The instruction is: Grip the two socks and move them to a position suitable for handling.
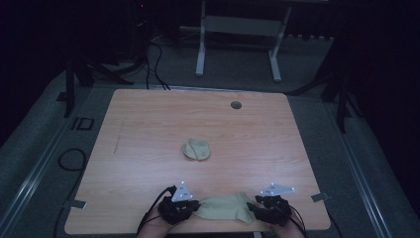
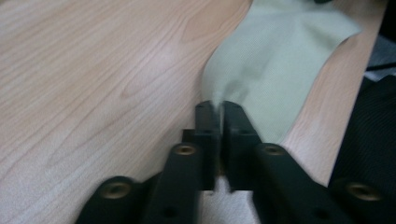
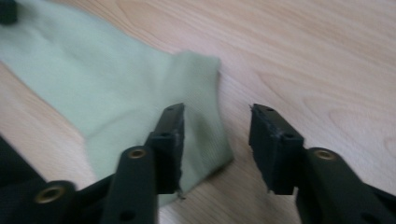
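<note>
We see a pale green knit sock (image 1: 225,207) lying flat at the near edge of the wood-grain table (image 1: 148,129), stretched between both grippers. The left gripper (image 2: 215,108) has its matte black jaws nearly together, and we see a pinch of the soft fabric caught between the tips. The right gripper (image 3: 215,123) has its jaws apart over the sock's ribbed end, gripping nothing. A second balled sock (image 1: 197,149) sits mid-table, well apart.

Dim, dark-edged high view; brighter, softly blurred close-ups from both gripper views.
</note>
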{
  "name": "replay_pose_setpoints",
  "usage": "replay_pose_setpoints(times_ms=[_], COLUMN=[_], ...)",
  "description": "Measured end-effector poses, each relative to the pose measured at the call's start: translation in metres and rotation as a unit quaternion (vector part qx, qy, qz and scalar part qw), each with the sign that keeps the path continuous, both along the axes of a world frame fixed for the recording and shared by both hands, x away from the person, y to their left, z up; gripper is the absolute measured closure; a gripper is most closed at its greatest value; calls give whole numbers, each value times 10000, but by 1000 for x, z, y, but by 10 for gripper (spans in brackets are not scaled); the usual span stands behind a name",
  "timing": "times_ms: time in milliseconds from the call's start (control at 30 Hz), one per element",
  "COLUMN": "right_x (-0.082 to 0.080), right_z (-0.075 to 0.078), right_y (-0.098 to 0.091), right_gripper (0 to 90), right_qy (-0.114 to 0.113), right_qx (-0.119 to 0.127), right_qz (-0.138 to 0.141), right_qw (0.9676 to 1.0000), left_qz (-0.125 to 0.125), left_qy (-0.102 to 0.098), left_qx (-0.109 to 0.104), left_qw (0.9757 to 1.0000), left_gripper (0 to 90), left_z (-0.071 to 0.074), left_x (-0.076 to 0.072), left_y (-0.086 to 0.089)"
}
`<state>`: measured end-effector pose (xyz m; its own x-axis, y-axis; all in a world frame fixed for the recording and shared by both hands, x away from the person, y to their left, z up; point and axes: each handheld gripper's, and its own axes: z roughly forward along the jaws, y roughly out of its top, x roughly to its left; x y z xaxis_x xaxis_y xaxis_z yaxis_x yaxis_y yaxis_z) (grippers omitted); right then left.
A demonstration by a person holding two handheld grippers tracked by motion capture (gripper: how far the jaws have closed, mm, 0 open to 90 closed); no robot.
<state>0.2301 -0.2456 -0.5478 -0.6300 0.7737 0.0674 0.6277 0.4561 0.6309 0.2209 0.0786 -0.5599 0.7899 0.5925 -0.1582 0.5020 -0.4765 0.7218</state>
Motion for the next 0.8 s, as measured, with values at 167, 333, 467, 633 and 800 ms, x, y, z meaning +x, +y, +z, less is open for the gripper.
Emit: replay_pose_setpoints(times_ms=[167, 333, 467, 633, 800], right_x=[7, 19, 31, 50, 71], right_z=[19, 38, 48, 55, 62], right_y=[4, 14, 26, 48, 71], right_gripper=[439, 386, 388, 393, 396], right_qy=[-167, -276, -358, -400, -414], right_qx=[79, 188, 154, 64, 10], right_qz=[114, 306, 382, 504, 669], right_qw=[9998, 9990, 9985, 9979, 9969], left_qz=[143, 232, 353, 552, 716], left_qy=[-210, -237, -259, -242, -228], left_qx=[-154, -242, -100, -40, -96], left_qw=[9996, 9992, 9990, 9982, 9971], left_gripper=[548, 435, 428, 387, 374], left_z=[9, 7, 1, -1, -4], left_x=[-3, -6, -9, -10, -10], left_y=[12, 29, 39, 51, 59])
